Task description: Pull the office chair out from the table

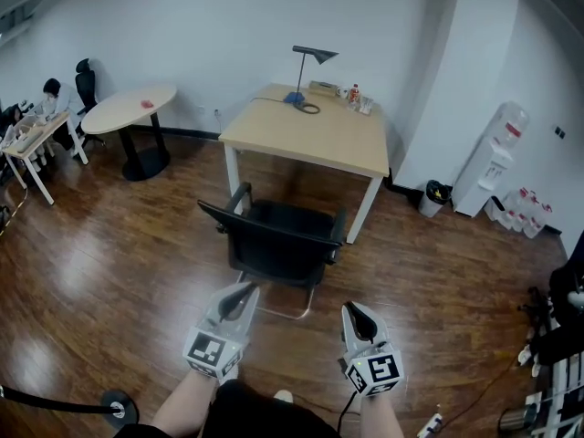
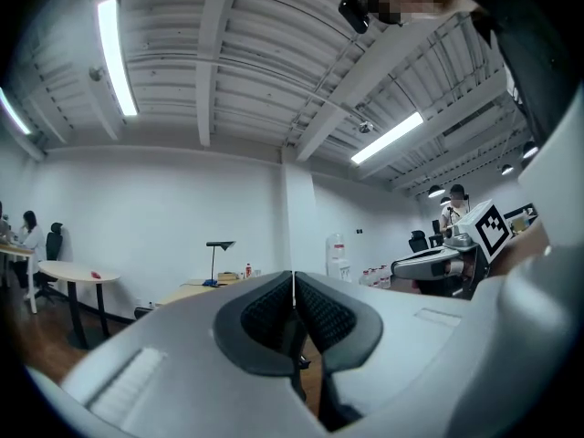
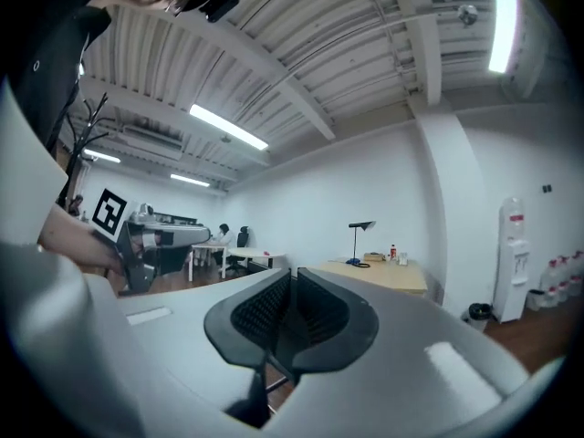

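Left tool [image 1: 239,297]: clenched, empty, near the chair back.
Right tool [image 1: 358,315]: jaws almost together, empty.
Office chair [image 1: 278,235]: at the worktop's [image 1: 310,140] near edge.
Open room: bare wood floor [image 1: 119,254] on both sides.
Around: round table [image 1: 137,108] and water dispenser [image 1: 493,158], both well apart.

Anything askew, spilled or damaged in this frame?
Nothing stands out. The office chair stands upright, out from the table and roughly square to it. The lamp is upright. The left gripper and right gripper are shut, empty, short of the chair.
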`<control>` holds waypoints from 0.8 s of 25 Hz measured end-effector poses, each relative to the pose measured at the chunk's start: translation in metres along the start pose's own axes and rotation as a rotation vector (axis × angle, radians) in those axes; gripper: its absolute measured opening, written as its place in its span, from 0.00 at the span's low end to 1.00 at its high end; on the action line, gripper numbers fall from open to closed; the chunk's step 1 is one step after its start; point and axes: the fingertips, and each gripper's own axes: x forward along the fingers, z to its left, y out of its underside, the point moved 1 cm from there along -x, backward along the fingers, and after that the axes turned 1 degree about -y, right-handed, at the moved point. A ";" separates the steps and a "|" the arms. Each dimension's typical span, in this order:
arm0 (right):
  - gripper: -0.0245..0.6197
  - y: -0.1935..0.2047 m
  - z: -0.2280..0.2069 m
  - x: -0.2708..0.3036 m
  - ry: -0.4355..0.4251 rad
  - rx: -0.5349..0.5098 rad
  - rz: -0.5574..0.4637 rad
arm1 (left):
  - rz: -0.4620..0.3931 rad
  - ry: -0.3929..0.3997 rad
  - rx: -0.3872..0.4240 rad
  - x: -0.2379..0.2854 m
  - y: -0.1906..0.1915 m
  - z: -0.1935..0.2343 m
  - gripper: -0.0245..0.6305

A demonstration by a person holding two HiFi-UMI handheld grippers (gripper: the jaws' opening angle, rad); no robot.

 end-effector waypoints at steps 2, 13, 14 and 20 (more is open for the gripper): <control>0.08 0.003 -0.002 -0.006 0.025 0.044 -0.013 | -0.007 0.001 -0.018 -0.004 0.000 0.003 0.05; 0.06 -0.004 0.013 0.000 0.123 0.109 -0.065 | -0.029 -0.046 -0.099 -0.029 -0.005 0.052 0.05; 0.06 -0.003 0.017 0.003 0.119 0.104 -0.063 | -0.029 -0.043 -0.099 -0.032 -0.004 0.054 0.05; 0.05 0.001 0.034 0.016 0.109 0.104 -0.050 | -0.008 -0.031 -0.123 -0.040 0.004 0.069 0.05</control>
